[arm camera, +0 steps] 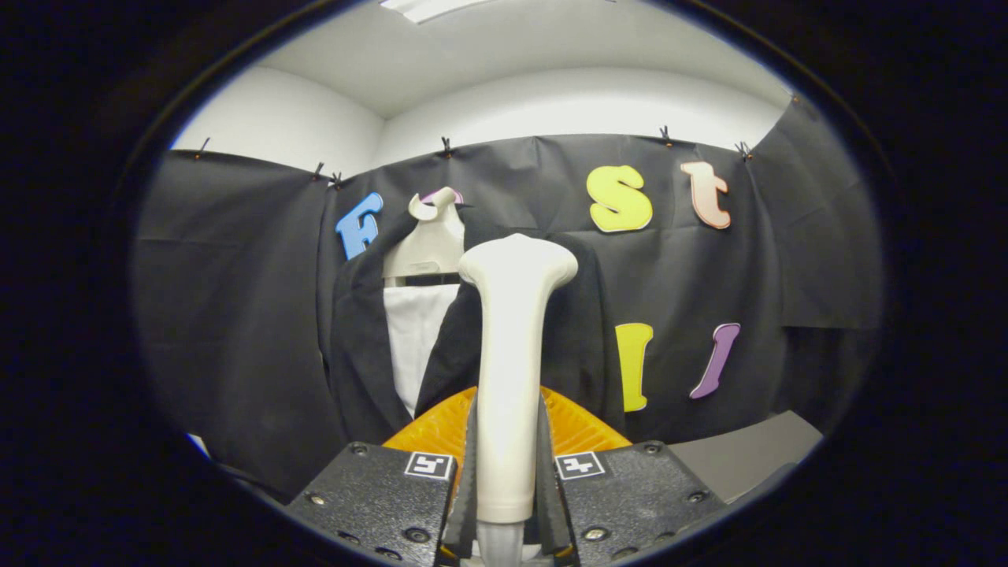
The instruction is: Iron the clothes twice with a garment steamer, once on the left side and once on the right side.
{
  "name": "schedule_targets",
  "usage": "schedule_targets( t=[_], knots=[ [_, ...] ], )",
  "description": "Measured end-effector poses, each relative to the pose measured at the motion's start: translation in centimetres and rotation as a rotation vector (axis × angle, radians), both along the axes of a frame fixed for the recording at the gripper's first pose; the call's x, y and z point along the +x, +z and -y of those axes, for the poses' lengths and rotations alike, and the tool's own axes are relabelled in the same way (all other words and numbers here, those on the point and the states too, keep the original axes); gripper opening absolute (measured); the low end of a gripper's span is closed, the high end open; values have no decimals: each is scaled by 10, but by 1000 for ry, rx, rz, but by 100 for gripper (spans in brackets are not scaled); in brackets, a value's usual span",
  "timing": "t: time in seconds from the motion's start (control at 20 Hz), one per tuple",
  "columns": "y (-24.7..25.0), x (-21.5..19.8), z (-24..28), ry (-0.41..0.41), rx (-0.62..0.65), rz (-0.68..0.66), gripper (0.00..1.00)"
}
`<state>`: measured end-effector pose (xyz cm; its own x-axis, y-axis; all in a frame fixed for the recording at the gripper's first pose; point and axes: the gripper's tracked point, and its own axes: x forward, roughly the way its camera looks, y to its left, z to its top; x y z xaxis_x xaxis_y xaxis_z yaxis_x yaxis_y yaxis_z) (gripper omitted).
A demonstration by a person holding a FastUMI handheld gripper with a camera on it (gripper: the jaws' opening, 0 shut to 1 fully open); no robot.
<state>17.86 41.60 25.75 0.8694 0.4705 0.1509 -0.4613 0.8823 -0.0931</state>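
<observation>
A: What is held in the gripper [508,480]?

B: The smooth cream handle of the garment steamer [510,362] is clamped between both textured black fingers [378,492], upright, its flared rounded head raised beyond them.

A: And the clothes?

B: A matte black jacket [358,346] over a white inner panel is seen hung beyond the steamer, on a pale hanger [429,236]. A ribbed orange shape [433,429] is seen just ahead of the fingers, behind the handle.
</observation>
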Motion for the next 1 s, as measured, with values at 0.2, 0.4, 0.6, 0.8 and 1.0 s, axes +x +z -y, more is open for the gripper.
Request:
schedule_targets(
  t=[0.2,0.4,0.6,0.8,1.0],
  knots=[
    [-11,1,1,-8,-17,-15,34],
    [-27,1,3,-12,-36,-36,34],
    [-49,0,8,-23,-46,-67,34],
    [-67,3,7,-19,-65,-92,34],
    [-108,-6,9,-12,-103,-139,34]
  ],
)
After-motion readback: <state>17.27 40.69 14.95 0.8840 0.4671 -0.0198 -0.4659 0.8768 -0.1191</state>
